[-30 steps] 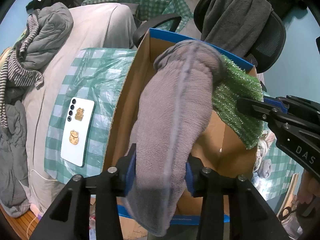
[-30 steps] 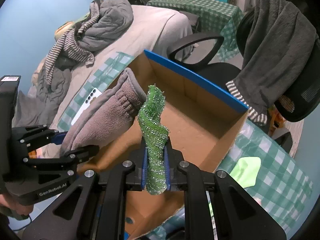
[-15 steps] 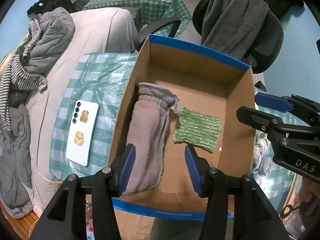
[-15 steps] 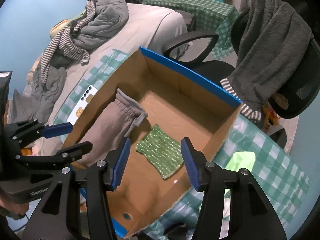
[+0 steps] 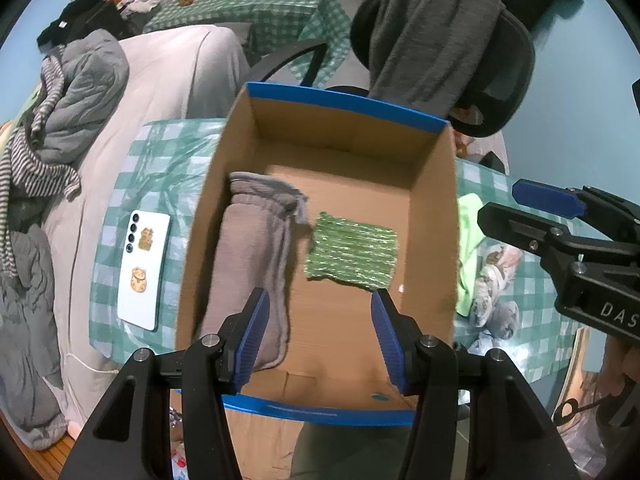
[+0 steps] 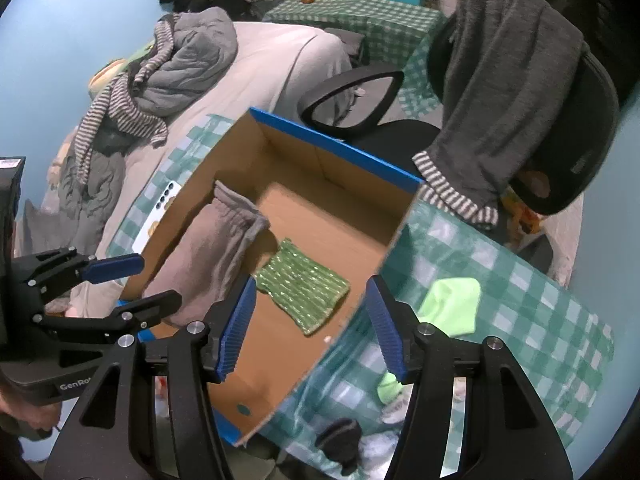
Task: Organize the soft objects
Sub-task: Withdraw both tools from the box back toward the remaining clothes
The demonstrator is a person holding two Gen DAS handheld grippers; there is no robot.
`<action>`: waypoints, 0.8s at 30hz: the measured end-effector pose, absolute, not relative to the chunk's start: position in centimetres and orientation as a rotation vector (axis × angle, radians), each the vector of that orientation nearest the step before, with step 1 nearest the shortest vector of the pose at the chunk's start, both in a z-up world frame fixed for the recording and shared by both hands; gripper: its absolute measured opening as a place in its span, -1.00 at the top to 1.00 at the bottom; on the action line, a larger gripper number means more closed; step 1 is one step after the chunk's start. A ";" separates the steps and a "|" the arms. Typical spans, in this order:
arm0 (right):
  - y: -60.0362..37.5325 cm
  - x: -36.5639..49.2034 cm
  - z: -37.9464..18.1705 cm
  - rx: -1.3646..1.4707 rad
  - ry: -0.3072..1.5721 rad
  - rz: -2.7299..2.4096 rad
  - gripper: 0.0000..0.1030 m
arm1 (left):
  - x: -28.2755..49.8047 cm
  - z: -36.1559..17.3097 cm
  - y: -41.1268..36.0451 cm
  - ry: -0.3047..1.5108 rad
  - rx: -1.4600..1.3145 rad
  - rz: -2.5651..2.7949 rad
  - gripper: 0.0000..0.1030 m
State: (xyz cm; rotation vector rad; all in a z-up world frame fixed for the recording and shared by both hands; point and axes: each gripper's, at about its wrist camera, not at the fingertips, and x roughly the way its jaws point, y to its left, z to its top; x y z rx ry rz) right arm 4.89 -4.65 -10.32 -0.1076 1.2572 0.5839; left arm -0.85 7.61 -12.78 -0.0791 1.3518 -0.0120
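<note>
A grey fleece sock (image 5: pixel 250 256) lies along the left inside wall of the open cardboard box (image 5: pixel 344 132). A green sparkly knit cloth (image 5: pixel 352 254) lies flat on the box floor beside it. Both also show in the right wrist view: the sock (image 6: pixel 212 252), the cloth (image 6: pixel 302 286), the box (image 6: pixel 332 148). My left gripper (image 5: pixel 320 336) is open and empty above the box's near edge. My right gripper (image 6: pixel 312 324) is open and empty above the box's right wall. It also shows at the right of the left wrist view (image 5: pixel 532 216).
A white phone (image 5: pixel 144 268) lies on the checked tablecloth (image 5: pixel 160 168) left of the box. A lime cloth (image 6: pixel 452 304) and other soft items (image 5: pixel 496 296) lie right of the box. An office chair with a grey garment (image 6: pixel 512 80) stands behind. A bed with clothes (image 5: pixel 72 120) is at left.
Both grippers opened and let go: the grey sock and the green cloth dropped into the box. Both grippers have since pulled back a little and opened wider.
</note>
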 end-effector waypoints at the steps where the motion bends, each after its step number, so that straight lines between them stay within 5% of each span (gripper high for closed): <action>1: -5.1 4.8 -10.2 -0.103 1.257 0.578 -0.13 | -0.9 -12.7 7.2 1.351 -0.073 -0.020 -0.05; 24: -15.9 1.3 -11.6 -0.036 1.333 0.425 -0.16 | -2.1 -13.4 -2.2 1.398 0.044 -0.182 -0.06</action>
